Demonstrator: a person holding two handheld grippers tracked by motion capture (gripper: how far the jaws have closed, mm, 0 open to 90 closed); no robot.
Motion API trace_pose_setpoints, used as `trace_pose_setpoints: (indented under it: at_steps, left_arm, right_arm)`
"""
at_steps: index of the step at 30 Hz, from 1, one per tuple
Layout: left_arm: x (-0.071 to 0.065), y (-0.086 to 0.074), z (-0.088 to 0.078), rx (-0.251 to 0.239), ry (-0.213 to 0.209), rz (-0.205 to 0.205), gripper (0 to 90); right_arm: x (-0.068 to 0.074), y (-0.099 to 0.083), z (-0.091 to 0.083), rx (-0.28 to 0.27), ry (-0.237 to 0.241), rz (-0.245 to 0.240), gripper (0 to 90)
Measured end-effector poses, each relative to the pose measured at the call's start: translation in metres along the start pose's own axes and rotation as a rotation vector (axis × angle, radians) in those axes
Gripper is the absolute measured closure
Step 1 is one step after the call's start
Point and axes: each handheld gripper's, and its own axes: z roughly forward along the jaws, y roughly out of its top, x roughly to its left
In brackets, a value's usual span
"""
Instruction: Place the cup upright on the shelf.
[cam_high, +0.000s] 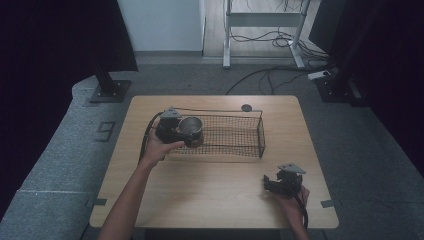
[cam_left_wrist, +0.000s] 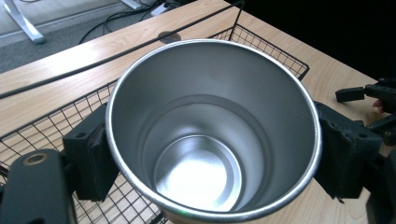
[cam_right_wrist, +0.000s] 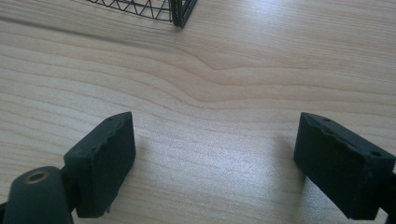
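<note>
A steel cup is held upright at the left end of a black wire basket, with my left gripper shut on it. In the left gripper view the cup sits empty between the two black pads, its mouth facing the camera, over the basket's mesh. My right gripper rests low near the table's front right, open. In the right gripper view its pads stand wide apart over bare wood, with a basket corner at the top.
The wooden table has a round cable grommet behind the basket. Black stands and loose cables lie on the grey floor beyond the far edge. The right gripper shows at the right edge of the left gripper view.
</note>
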Motion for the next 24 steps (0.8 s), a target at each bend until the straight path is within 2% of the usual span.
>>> trace_pose_setpoints:
  at_steps: [9,24]
  left_arm:
    - [0.005,0.011,0.006,-0.002,0.005,0.004,15.1]
    - [0.011,0.018,0.021,0.021,0.003,0.016,15.1]
  right_arm:
    - [0.0,0.0,0.0,-0.001,0.0,0.002,12.5]
    - [0.0,0.0,0.0,-0.001,0.001,0.002,12.6]
